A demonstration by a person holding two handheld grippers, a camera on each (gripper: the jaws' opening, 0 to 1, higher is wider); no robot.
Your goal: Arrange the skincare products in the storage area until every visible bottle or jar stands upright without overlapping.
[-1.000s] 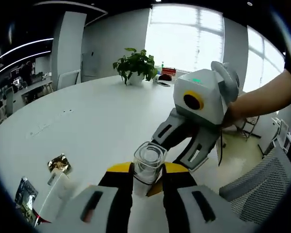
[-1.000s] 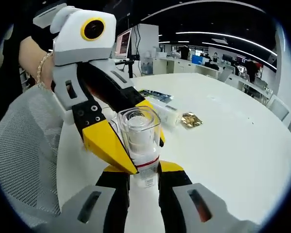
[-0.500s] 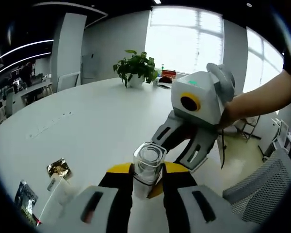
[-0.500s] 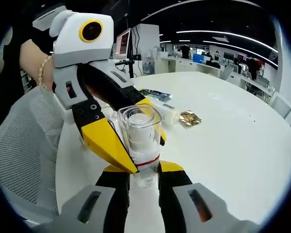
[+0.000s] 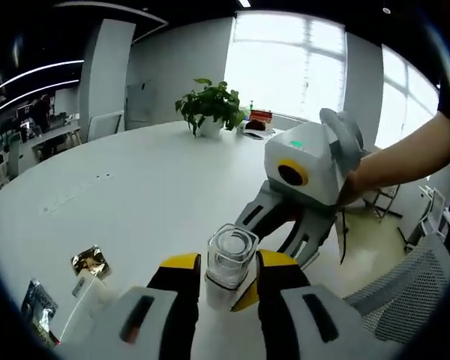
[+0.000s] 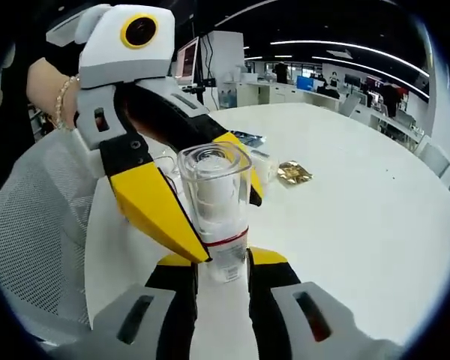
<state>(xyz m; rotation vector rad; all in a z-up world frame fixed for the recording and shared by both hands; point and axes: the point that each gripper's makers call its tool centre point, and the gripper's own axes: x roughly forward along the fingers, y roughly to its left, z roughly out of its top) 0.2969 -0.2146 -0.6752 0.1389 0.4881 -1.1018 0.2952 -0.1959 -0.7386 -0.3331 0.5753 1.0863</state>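
In the left gripper view, the left tool has its yellow-tipped jaws spread a little wider than the clear-capped bottle that stands upright between them, with a gap showing on each side of the cap. Just beyond the bottle, the right tool reaches in from the far right with its dark jaws angled down toward the bottle's far side, held by a person's hand. To the left of the left tool, near its body, a white tube lies on the white surface with a gold foil sachet just past it and a dark printed sachet further left. Far ahead, a potted plant stands near the surface's far edge, in front of bright windows.

In the right gripper view, the right tool has its jaws closed narrowly on the bottle's lower part, just under a red band, and the bottle stands upright. The left tool comes in from the upper left, one yellow jaw crossing beside the bottle's left face and the other tip showing behind it on the right; whether they touch it I cannot tell. A mesh chair back lies to the left of the tools. Beyond the bottle, the white tube and the gold sachet lie on the surface, with office desks far behind.
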